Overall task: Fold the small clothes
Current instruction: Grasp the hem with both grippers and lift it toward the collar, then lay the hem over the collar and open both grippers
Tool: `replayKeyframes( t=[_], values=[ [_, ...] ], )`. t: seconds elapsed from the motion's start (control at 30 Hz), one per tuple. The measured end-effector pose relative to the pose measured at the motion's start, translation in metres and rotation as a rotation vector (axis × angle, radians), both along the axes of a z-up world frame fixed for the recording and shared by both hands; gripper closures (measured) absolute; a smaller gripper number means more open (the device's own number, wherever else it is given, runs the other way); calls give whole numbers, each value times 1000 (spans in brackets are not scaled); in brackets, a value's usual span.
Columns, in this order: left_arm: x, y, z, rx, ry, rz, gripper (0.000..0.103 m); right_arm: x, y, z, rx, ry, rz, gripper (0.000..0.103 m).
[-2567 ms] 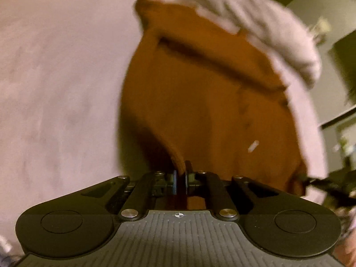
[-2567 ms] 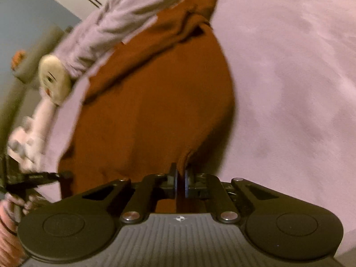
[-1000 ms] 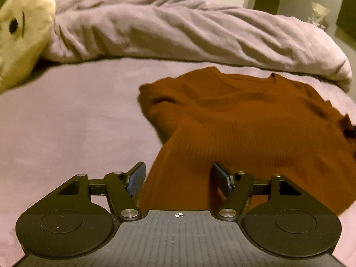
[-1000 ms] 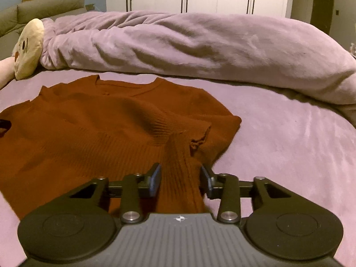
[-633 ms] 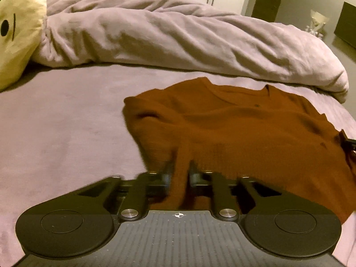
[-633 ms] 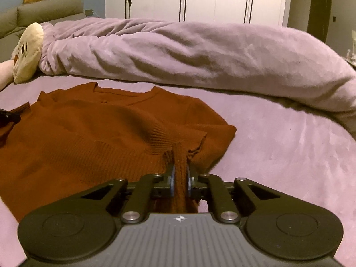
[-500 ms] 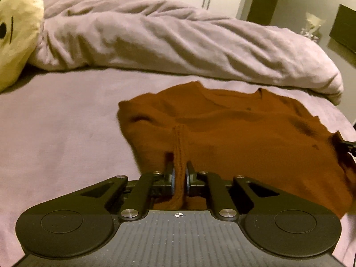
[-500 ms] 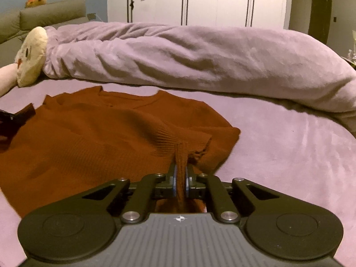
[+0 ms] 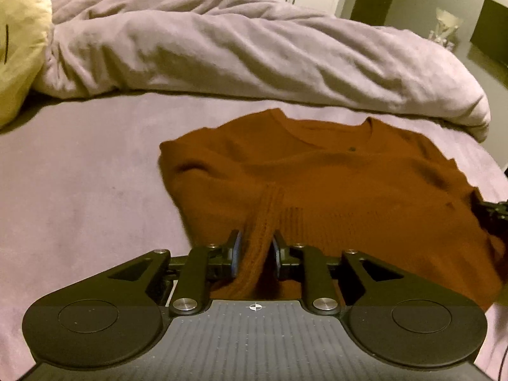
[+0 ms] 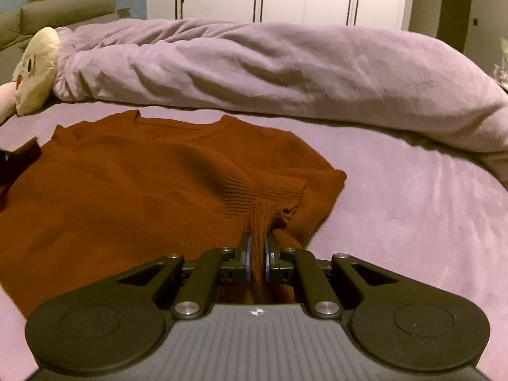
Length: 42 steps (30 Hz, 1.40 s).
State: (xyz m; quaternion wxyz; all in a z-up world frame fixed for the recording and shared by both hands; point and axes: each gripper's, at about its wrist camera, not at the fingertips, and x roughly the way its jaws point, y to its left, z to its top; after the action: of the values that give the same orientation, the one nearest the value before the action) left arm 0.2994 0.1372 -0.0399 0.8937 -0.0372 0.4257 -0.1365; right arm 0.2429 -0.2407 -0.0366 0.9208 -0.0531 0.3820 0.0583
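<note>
- Since a second ago, both grippers have gone from standing open around the hem to pinching it, and the rust-brown sweater point(image 9: 333, 190) now lies spread flat across the middle of both views instead of hanging bunched.
- It rests on the lilac bedsheet point(image 9: 79, 190), neckline toward the top of the frame, ribbed hem toward the cameras, with one sleeve doubled in at the right of the right wrist view.
- At bottom centre of its view, the left gripper point(image 9: 255, 250) has a ridge of ribbed hem between its jaws, which have just been opening a little to a narrow gap; the pads look barely in contact.
- Bottom centre of its own view, the right gripper point(image 10: 256, 258) is clamped tight on a thin pleat of hem.
- Likely risk: the loosened left hold lets the knit slip out when lifted, so the fold goes askew.
- A rumpled duvet point(image 10: 285, 73) runs along the upper frame, close behind the neckline; a long forward fold could snag it.
- A plush toy point(image 10: 35, 70) sits at upper left, well apart.
</note>
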Motion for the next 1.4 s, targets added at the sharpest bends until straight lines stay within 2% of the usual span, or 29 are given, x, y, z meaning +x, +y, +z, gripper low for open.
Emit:
replayKeyframes(
  t=[0.07,0.1,0.23,0.37,0.47,0.63,0.83,1.03,1.23,1.4],
  values=[
    [0,-2,-1,3,0,4,84,0,2,-1,-16,0,6,96],
    [-1,-2,-1,9,-4,4,92,0,3,0,-21,-3,9,96],
    [-8,0,11,21,-34,12,94,-11,9,13,-67,-51,36,98],
    [-19,6,39,25,-105,14,94,-26,12,45,-62,-137,68,98],
    [-18,16,64,-4,-151,46,94,-27,14,69,-62,-202,77,98],
    [5,24,91,-22,-201,101,94,-4,19,94,-72,-280,58,98],
    [54,21,100,35,-234,156,94,47,29,98,-139,-320,14,98],
    [98,16,85,80,-243,188,94,101,25,87,-189,-319,-68,98],
    [126,0,40,170,-177,179,94,143,25,43,-238,-214,-96,98],
    [133,-7,6,222,-128,178,93,155,24,11,-256,-148,-119,98]
  ],
)
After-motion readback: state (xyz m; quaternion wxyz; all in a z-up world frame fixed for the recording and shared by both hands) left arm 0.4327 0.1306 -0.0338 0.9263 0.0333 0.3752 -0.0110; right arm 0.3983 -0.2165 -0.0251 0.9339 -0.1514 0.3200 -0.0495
